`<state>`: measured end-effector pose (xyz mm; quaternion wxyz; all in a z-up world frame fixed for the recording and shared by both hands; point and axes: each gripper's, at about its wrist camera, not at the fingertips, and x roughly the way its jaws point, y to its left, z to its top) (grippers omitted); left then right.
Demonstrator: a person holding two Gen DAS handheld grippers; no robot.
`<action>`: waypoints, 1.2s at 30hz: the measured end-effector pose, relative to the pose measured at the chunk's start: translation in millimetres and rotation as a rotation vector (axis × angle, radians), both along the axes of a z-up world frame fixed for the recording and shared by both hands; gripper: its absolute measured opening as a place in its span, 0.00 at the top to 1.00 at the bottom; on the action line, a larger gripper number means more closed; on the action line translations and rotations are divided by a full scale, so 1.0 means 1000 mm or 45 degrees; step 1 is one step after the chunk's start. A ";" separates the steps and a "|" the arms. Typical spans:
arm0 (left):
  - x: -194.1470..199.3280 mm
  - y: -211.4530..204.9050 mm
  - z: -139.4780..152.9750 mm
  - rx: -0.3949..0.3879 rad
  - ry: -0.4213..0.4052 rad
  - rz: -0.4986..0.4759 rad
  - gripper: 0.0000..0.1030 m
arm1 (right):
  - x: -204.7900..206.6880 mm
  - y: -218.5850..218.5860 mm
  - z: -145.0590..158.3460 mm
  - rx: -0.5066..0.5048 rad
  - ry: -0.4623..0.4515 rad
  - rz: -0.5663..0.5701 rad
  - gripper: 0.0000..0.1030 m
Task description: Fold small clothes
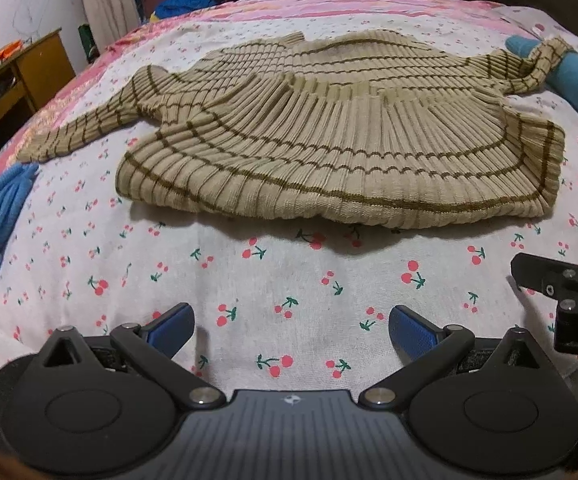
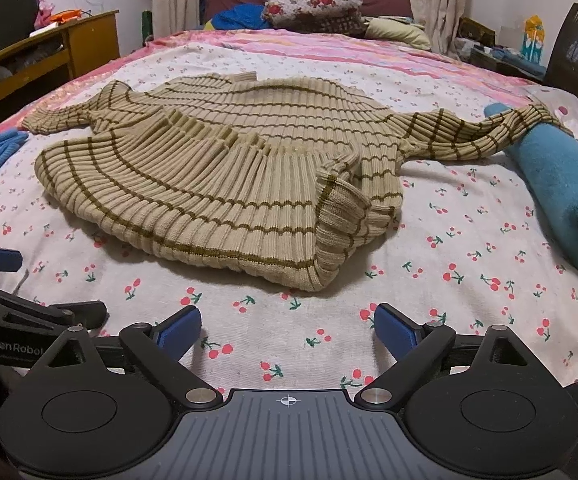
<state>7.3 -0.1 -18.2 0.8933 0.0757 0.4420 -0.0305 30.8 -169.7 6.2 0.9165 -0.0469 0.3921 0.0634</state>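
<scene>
1. Left wrist cam: sits low behind the left gripper (image 1: pixel 293 330), tilted down across the bed (image 1: pixel 249 280), sweater (image 1: pixel 329 152) near ahead.
2. Right wrist cam: same pose behind the right gripper (image 2: pixel 287 330), set further right.
3. Overlap: both catch sweater, cherry-print sheet, blue towel (image 2: pixel 561 188), and each other's gripper at frame edge.

sweater (image 1: pixel 329 152): beige ribbed knit with thin olive-brown stripes
state: lower half folded up over the chest, hem bunched across the middle
pose: flat on the sheet, both sleeves spread out sideways
place: ahead of both tongs, apart from their tips
near right corner (image 2: pixel 341 200): doubled edge curls up, showing a loop of hem
right sleeve (image 2: pixel 485 132): cuff draped over a blue roll
</scene>
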 end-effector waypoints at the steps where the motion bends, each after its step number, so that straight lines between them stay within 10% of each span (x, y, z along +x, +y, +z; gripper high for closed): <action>1: 0.000 0.000 0.001 0.006 -0.005 -0.004 0.00 | 0.000 0.000 0.000 0.001 0.000 0.000 0.10; 36: -0.002 0.003 0.007 -0.042 -0.041 0.007 0.00 | -0.002 0.002 0.002 0.012 -0.015 0.012 0.17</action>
